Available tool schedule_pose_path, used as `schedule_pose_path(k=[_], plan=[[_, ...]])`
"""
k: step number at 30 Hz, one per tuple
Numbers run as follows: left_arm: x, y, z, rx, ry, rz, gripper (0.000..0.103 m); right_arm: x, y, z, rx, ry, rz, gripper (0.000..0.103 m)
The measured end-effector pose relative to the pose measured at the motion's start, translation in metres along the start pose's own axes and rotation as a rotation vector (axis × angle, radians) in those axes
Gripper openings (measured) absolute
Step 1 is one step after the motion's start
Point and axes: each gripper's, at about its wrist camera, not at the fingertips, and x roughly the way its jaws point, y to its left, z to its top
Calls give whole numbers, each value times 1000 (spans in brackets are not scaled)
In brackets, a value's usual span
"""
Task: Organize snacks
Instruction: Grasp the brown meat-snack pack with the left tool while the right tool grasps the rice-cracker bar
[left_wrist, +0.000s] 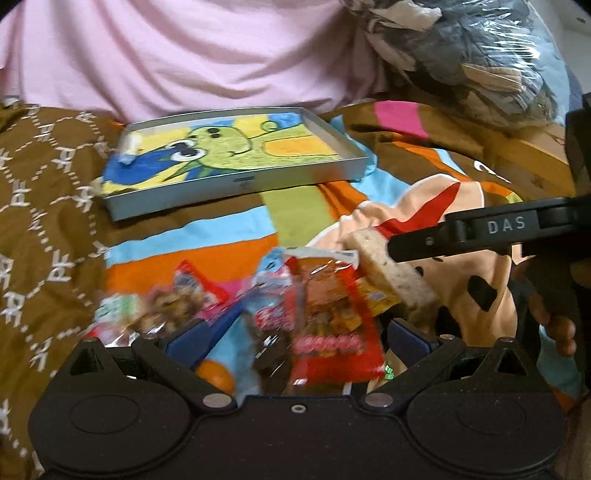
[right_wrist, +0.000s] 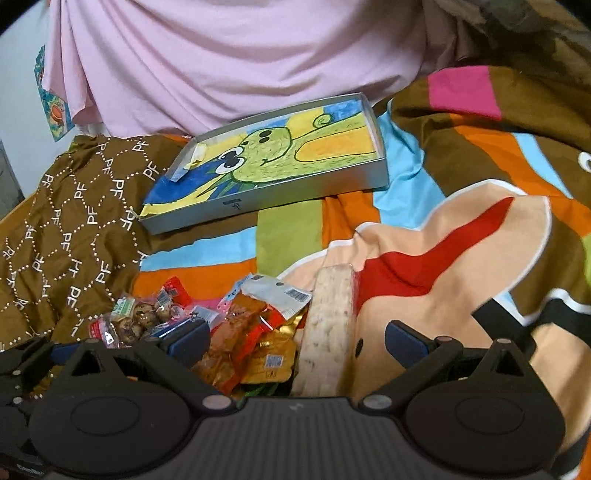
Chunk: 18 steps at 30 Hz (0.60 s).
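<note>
A heap of snack packets lies on a colourful cartoon bedsheet. My left gripper (left_wrist: 299, 339) is open low over it, with a red packet (left_wrist: 332, 332) and a blue-white packet (left_wrist: 273, 284) between its blue pads, neither gripped. A pale cereal bar (left_wrist: 391, 273) lies at the heap's right edge. My right gripper (right_wrist: 297, 343) is open, straddling that bar (right_wrist: 328, 325), a gold packet (right_wrist: 269, 362) and a brown-red packet (right_wrist: 236, 332) without clamping them. One of its black fingers (left_wrist: 417, 242) reaches in from the right over the bar. A shallow grey tray (left_wrist: 240, 184) lined with a green cartoon drawing sits behind the heap.
Brown cloth printed "PF" (right_wrist: 74, 229) is bunched on the left. Pink fabric (left_wrist: 184, 55) rises behind the tray (right_wrist: 207, 218). A plastic-wrapped grey bundle (left_wrist: 480, 55) sits back right. A hand's fingers (left_wrist: 557, 328) show at the right. Something round and orange (left_wrist: 218, 376) lies under the left finger.
</note>
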Motion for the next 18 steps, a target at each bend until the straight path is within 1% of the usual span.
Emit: schedule_pose_path(k=[3, 8, 10, 14, 18], plan=[[14, -3, 7, 9, 17, -33, 102, 7, -4, 6, -16, 1, -5, 95], [29, -7, 15, 35, 40, -78, 102, 21, -10, 13, -29, 16, -9, 92], [34, -9, 16, 55, 51, -96, 102, 24, -13, 14, -36, 24, -13, 89], [45, -13, 20, 104, 81, -122, 102, 20, -16, 16, -56, 8, -28, 88], [54, -18, 24, 119, 104, -142, 98, 17, -24, 18, -26, 5, -15, 85]])
